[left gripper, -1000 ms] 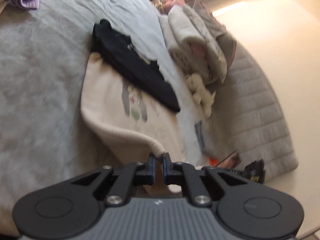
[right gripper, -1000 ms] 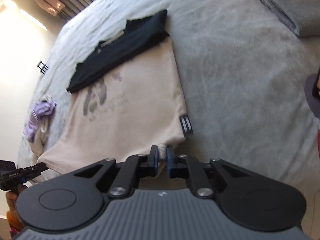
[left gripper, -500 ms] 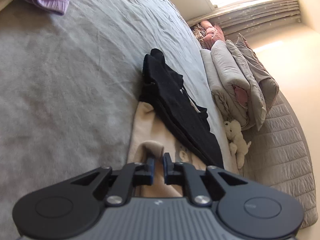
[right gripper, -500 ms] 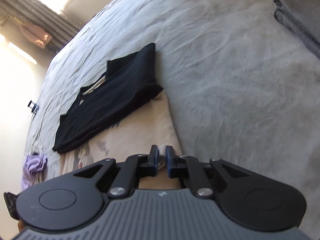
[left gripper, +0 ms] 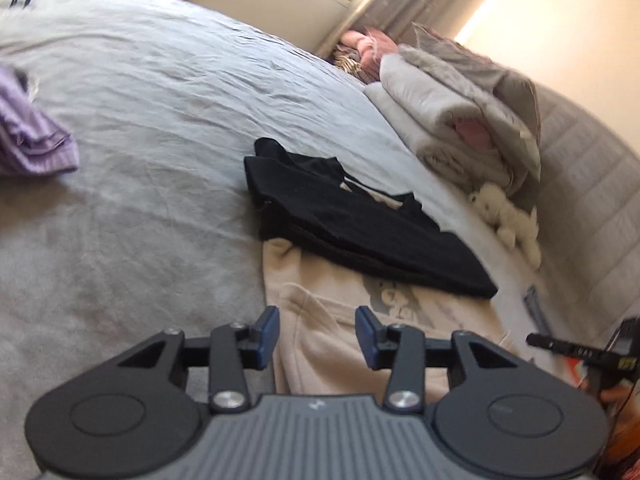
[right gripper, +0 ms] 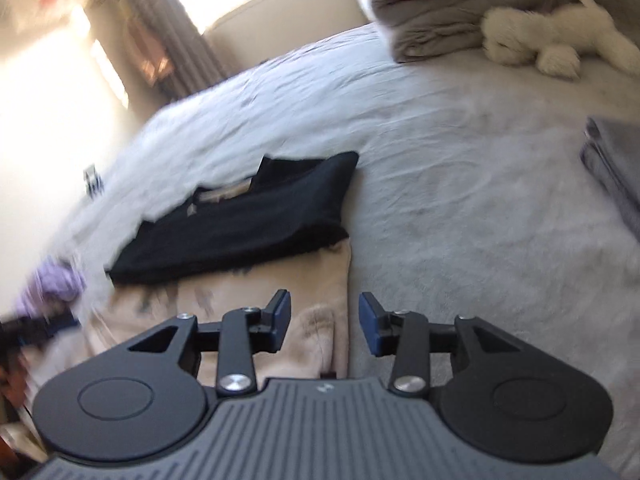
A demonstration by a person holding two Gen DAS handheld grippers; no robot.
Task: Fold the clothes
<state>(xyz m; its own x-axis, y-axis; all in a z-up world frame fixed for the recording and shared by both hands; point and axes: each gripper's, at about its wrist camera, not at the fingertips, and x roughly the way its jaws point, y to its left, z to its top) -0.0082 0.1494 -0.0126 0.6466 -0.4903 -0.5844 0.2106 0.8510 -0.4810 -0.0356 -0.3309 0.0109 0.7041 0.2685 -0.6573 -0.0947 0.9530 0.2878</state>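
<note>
Left tool, right tool: jaws opening, each straddling a released corner of the beige shirt. Shirt: flat on bed, long axis running left-right between tools; black garment across its far end. A second ago both tools pinched the cloth.

One bed holds one black shirt, one cream shirt, one purple garment, one white plush toy and two hand-held grippers.
</note>
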